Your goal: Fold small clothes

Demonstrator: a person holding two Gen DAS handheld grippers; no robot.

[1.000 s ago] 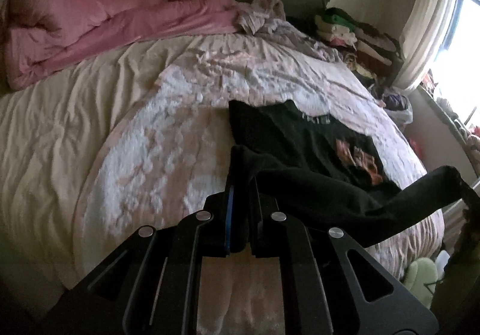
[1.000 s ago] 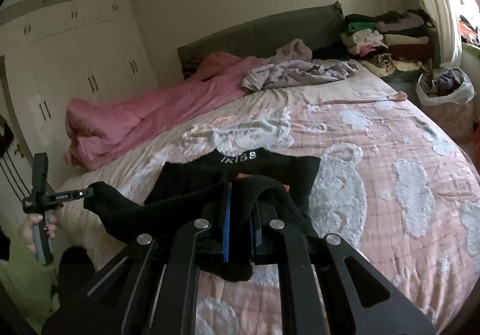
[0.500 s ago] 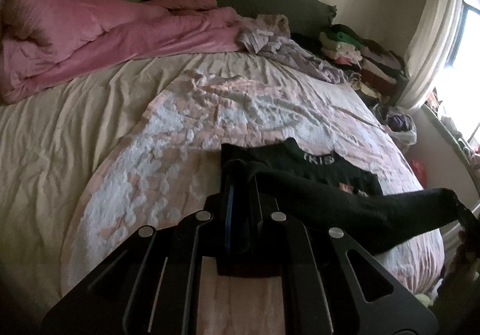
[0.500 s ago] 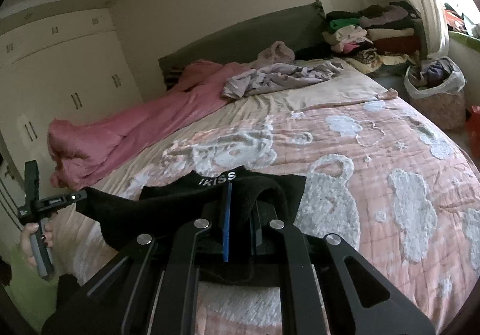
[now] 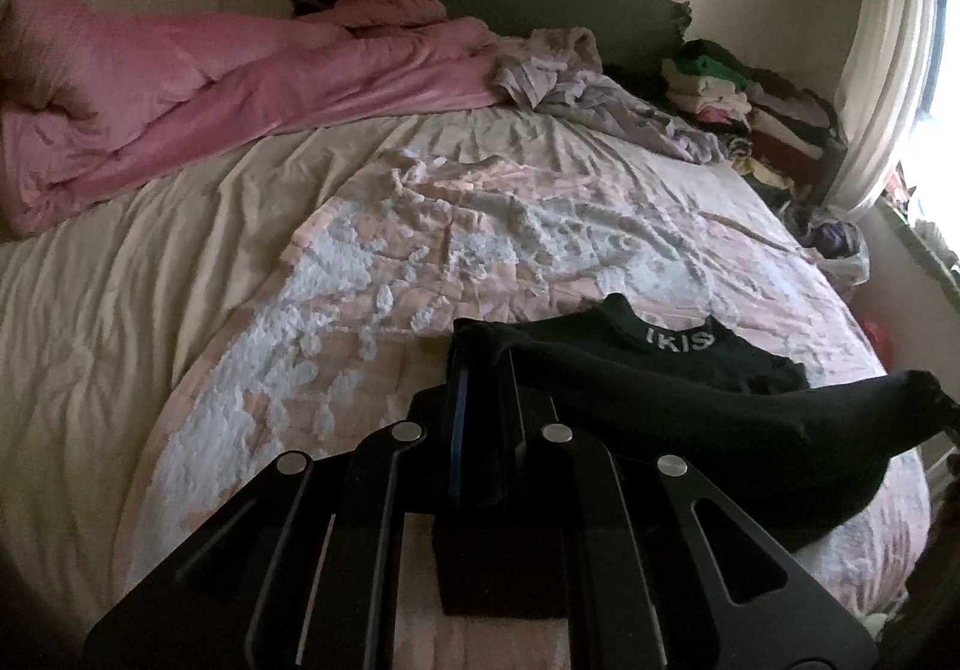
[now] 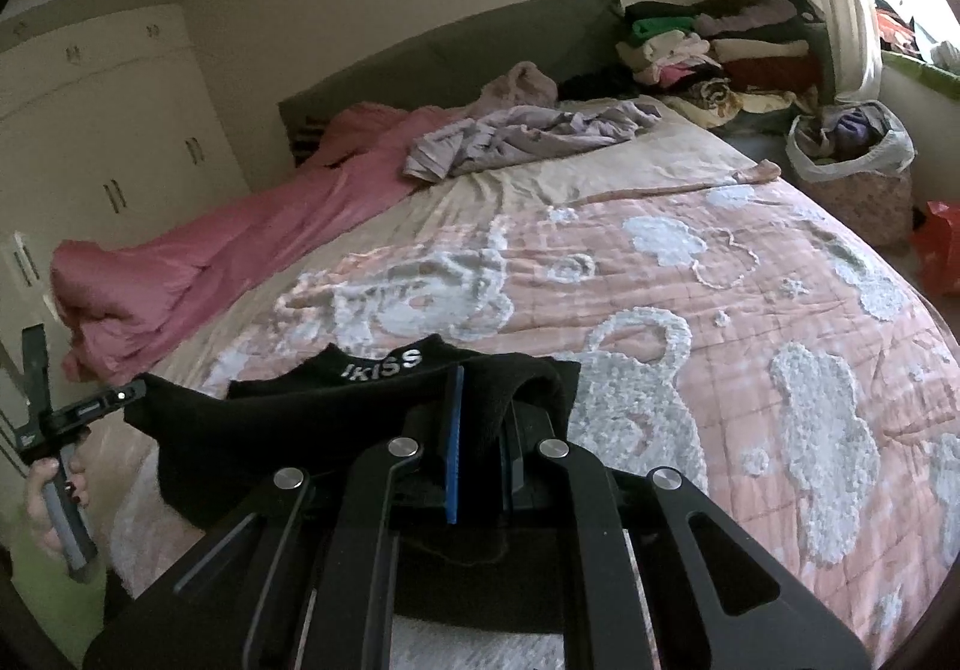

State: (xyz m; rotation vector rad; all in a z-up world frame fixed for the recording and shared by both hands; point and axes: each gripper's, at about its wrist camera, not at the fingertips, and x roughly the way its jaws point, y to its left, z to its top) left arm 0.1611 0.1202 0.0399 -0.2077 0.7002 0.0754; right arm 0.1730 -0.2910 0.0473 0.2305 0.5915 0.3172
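I have the left gripper (image 5: pixel 480 370) and right gripper (image 6: pixel 480 400) both clamped on one edge of the black knit garment with white lettering (image 5: pixel 678 370), stretched between them. Its collar end lies on the pink quilted bedspread with white fluffy shapes (image 6: pixel 750 310), near the bedspread's near edge.

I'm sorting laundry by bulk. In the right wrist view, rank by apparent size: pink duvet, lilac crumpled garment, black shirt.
1. pink duvet, largest.
2. and 3. black shirt and lilac crumpled garment look alike; the shirt is much nearer the camera, so I won't rank them.
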